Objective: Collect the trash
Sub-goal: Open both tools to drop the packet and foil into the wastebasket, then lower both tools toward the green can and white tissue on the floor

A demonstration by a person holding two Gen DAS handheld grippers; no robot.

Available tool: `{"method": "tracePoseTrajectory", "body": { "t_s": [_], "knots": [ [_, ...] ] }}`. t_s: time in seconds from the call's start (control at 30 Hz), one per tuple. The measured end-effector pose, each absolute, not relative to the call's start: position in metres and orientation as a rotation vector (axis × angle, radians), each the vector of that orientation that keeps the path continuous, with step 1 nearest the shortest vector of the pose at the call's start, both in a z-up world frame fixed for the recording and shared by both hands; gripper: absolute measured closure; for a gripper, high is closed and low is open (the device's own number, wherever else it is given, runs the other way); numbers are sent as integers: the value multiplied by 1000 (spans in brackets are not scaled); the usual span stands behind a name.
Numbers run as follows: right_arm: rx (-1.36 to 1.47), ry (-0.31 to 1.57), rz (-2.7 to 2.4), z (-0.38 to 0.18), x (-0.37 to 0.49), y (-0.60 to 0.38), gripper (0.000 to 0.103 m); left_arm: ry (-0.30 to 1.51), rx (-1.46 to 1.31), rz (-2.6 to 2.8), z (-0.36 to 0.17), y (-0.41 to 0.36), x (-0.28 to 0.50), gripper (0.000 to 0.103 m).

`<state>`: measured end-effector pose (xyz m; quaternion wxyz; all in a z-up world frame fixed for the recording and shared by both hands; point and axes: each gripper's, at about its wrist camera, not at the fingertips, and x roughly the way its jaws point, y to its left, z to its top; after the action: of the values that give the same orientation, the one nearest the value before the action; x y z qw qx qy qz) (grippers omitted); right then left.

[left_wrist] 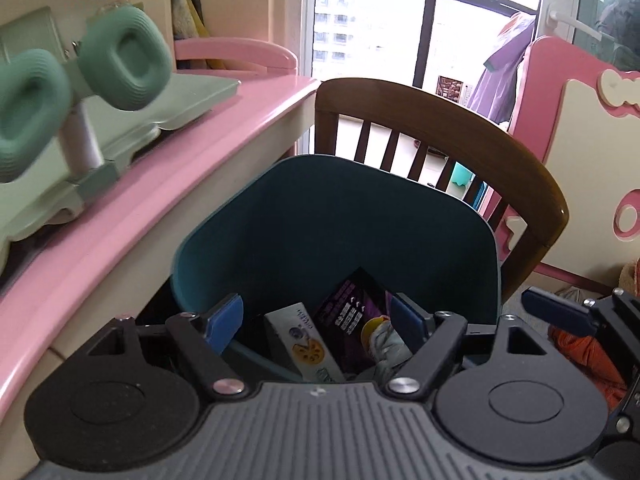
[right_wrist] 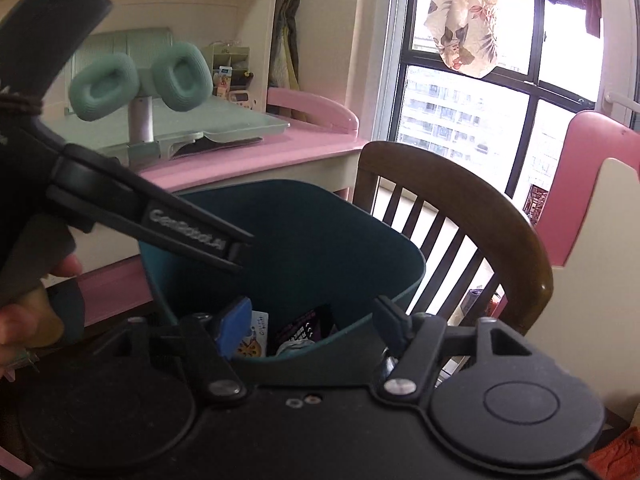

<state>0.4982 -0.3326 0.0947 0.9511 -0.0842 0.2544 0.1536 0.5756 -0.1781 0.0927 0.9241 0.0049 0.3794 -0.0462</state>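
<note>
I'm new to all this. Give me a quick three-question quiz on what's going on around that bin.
1. True or false: the left tool grips a box.
2. What colour is the trash bin?
3. The wooden chair stands: A) behind the bin, B) inside it, C) on the pink desk.

Key: 1 false, both tools, left and right, are open and empty; the boxes lie in the bin. 2 teal. 3 A.

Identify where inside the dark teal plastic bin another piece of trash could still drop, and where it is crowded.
The dark teal plastic bin is free along its far wall and left side. Its near right bottom is crowded: a white carton, a purple box and a crumpled wrapper lie together.
</note>
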Motion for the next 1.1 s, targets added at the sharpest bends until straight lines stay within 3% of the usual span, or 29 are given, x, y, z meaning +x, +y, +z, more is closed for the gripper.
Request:
{"method": "tracePoseTrajectory", "body": {
  "t_s": [0.6,0.97,1.1],
  "knots": [
    [-116,496,385,118,391,-314,19,699,37,-83,129,-127,432,22],
    [-142,539,495,83,331,-265,2,694,27,-24,107,-68,353,22],
    [-136,583,534,57,321,-246,0,697,47,-10,88,-47,327,22]
  ]
}}
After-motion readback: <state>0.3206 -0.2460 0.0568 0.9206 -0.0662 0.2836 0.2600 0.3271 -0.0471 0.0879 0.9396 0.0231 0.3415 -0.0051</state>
